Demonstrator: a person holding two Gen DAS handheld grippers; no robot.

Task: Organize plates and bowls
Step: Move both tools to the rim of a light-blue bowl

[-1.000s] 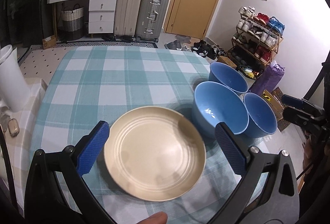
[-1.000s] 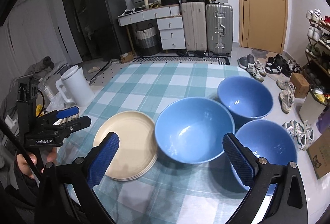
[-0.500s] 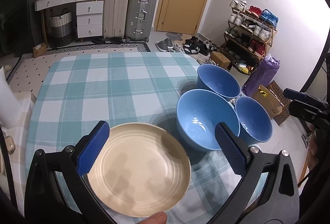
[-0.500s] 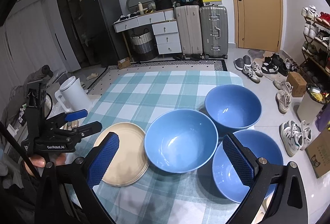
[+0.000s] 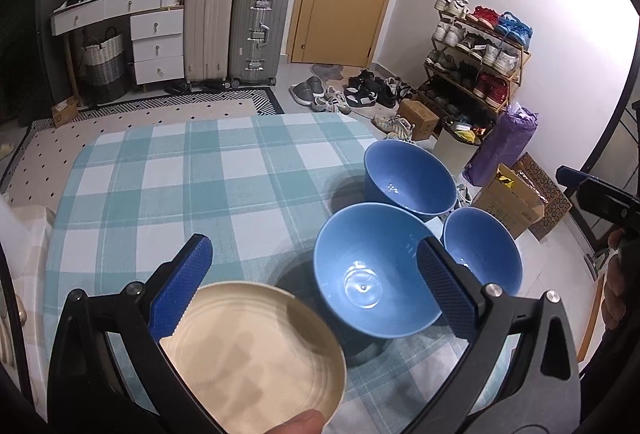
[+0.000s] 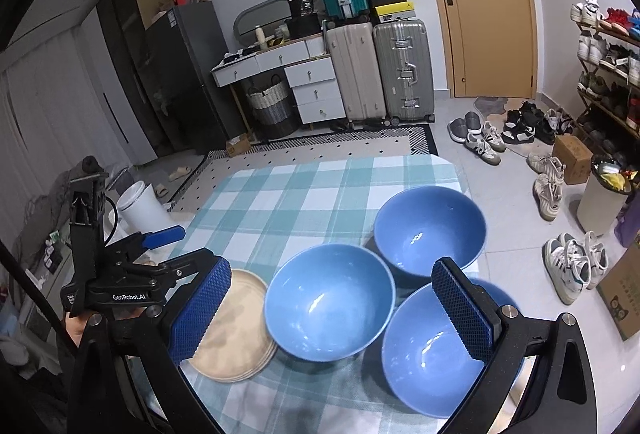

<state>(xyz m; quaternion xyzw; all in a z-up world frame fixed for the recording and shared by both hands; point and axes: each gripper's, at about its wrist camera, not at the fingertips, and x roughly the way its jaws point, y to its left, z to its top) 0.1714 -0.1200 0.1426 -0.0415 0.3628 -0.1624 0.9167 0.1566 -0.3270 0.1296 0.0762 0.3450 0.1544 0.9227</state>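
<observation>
The checked tablecloth [image 6: 280, 194] lies below both my claws. Three blue bowls [image 6: 330, 308] sit unstacked between my right claw's [image 6: 334, 308] spread jaws; the beige plate stack [image 5: 256, 358] lies under my left claw [image 5: 316, 294], also spread, empty. Judged next: close on one bowl and nest it.

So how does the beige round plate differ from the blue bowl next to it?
The beige round plate is flat and shallow; the blue bowl beside it is deep with steep walls. The plate looks matte and ridged; the bowl is glossy. Both are round, empty, upright on the checked tablecloth.
</observation>
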